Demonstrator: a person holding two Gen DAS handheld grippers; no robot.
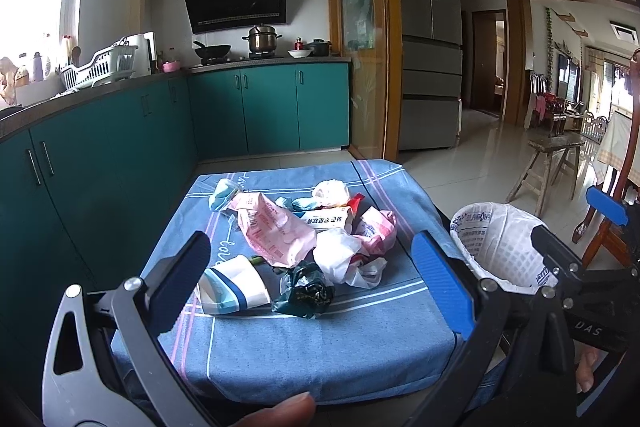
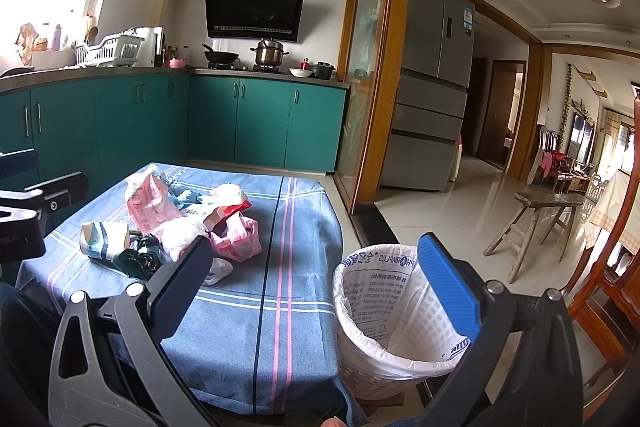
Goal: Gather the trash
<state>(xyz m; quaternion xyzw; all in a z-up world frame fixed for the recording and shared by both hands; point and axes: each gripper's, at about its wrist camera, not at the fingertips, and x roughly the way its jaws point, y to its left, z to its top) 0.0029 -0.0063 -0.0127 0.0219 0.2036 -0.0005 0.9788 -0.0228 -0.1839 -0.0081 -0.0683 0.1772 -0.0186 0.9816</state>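
Closest to the left wrist camera, the left hand-held gripper [image 1: 316, 281] holds its two flat, ribbed blue pads wide apart with nothing between them; a fingertip [image 1: 290, 407] of the person shows at the bottom edge. Just beyond it, on the desk [image 1: 320, 359] draped in a blue woven cloth with pink and white stripes, lies the trash: a crushed paper cup [image 1: 234, 289] on its side, touching a crumpled dark green foil wrapper [image 1: 306, 289]. Behind them sit a creased pink plastic bag [image 1: 276, 229], wrinkled white plastic [image 1: 340, 255], a small printed carton [image 1: 326, 219] and a wad of white tissue [image 1: 331, 191], all heaped together near the middle of the cloth.

From the right wrist camera, the right hand-held gripper [image 2: 316, 289] is likewise spread open and empty, hanging above the desk's right edge. Just beside that edge stands a round white lattice wastebasket [image 2: 400, 323], lined with a thin printed plastic bag folded over its rim.
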